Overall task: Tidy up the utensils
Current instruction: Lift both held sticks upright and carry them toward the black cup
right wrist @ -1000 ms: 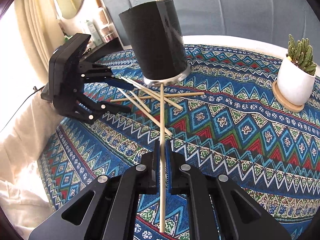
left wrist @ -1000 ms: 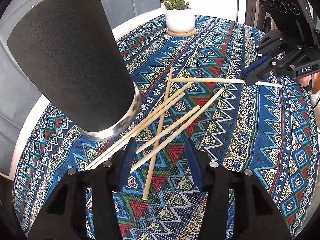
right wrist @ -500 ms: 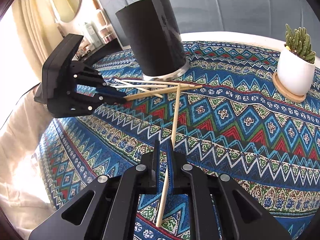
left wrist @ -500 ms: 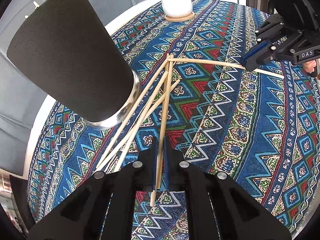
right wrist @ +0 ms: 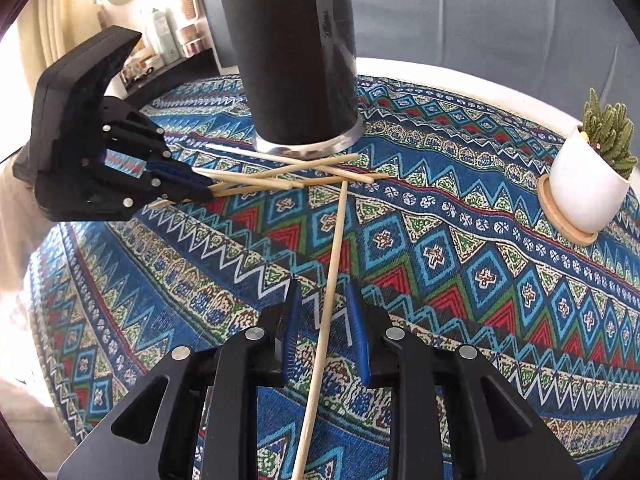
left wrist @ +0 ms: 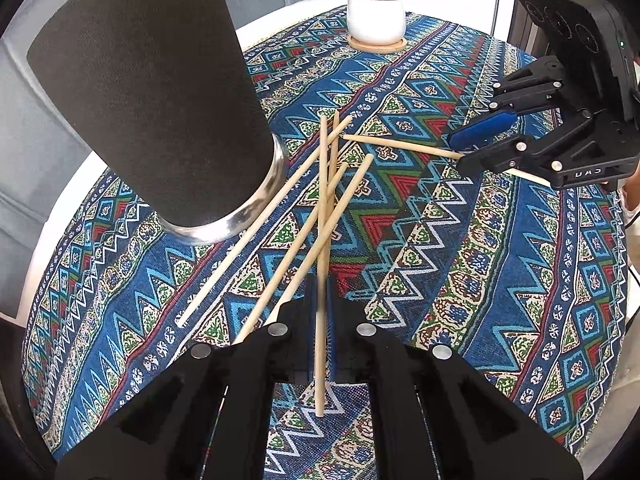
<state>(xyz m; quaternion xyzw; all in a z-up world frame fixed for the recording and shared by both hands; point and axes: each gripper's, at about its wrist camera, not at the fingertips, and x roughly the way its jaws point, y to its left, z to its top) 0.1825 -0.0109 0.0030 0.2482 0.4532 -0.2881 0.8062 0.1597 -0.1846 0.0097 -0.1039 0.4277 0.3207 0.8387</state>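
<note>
Several wooden chopsticks (left wrist: 296, 216) lie crossed on the patterned tablecloth beside a tall black holder (left wrist: 160, 92) with a metal base. My left gripper (left wrist: 320, 292) is shut on one chopstick (left wrist: 322, 240) that runs forward between its pads. My right gripper (right wrist: 326, 320) is open, its pads apart on either side of another chopstick (right wrist: 332, 276) that lies between them. In the left wrist view the right gripper (left wrist: 480, 148) sits at the right, around that chopstick (left wrist: 400, 146). The holder (right wrist: 292, 60) has sticks poking from its top.
A white pot with a cactus (left wrist: 374, 16) stands on a wooden coaster at the far side of the round table (right wrist: 460, 76); it also shows in the right wrist view (right wrist: 588, 192). Grey-blue seating lies behind the table.
My left gripper closed on a chopstick and holds it. My right gripper, shut on its chopstick earlier, has opened its pads around it.
</note>
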